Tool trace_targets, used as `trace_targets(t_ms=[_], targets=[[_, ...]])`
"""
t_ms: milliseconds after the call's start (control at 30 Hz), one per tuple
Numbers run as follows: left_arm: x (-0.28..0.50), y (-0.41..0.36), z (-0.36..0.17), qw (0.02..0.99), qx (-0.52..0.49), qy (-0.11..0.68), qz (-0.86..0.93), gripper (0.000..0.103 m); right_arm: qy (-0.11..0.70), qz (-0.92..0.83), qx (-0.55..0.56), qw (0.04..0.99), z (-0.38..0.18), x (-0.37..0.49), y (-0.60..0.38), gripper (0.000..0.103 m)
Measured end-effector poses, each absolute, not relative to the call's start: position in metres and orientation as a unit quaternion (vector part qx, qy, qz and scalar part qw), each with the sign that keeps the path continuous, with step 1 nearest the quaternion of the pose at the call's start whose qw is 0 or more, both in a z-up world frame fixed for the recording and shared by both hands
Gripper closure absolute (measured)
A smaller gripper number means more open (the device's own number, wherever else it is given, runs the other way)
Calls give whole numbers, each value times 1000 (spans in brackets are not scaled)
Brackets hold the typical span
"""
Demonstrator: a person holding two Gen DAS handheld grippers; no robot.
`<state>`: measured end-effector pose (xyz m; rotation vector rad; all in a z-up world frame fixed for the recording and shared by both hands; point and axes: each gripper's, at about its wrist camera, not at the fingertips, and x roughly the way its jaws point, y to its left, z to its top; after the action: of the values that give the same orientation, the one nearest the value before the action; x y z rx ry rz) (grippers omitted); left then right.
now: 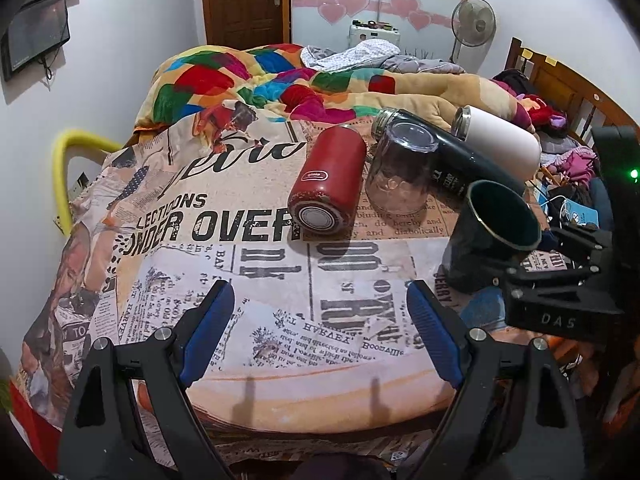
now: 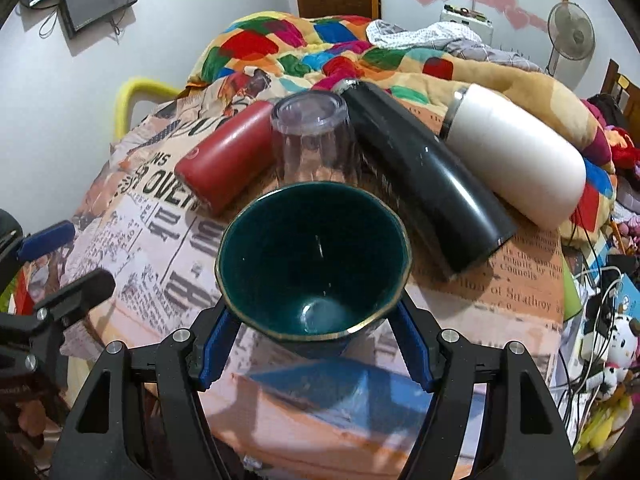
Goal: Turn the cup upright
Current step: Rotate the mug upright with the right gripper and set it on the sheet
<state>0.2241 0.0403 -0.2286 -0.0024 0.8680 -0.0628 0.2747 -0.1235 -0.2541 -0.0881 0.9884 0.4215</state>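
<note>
A: Right tool (image 2: 316, 332) is pinching the dark green cup (image 2: 314, 256), tilted, mouth up, above the newspaper-print desk (image 2: 160, 248). Left tool (image 1: 320, 320) is spread, empty.

B: So mid-flip. Next: level it, set it down.

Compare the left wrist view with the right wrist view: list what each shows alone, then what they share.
Only the left wrist view shows the open left tongs head-on, nothing between them, and the dark green ceramic cup from outside. Only the right wrist view looks into the cup's empty inside, with the right tongs shut on it. Both show the red metal flask, the upside-down clear glass tumbler, the black bottle and the white bottle lying on the newspaper-print cloth.
</note>
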Motion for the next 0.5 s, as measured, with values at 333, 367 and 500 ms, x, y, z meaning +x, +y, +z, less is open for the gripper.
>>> trace_targets(t_ms=[333,367,500], targets=[[209,35,-212,911,2,412,-28,15,488,201,-59,847,-255,267,-122,35],[207,34,-209,912,2,410,-27,15,490,202,-57,846,-254,266,-122,35],[194,30,-190,919,0,392,-29,15,488,214,-50,845,-244,255,-131,34]])
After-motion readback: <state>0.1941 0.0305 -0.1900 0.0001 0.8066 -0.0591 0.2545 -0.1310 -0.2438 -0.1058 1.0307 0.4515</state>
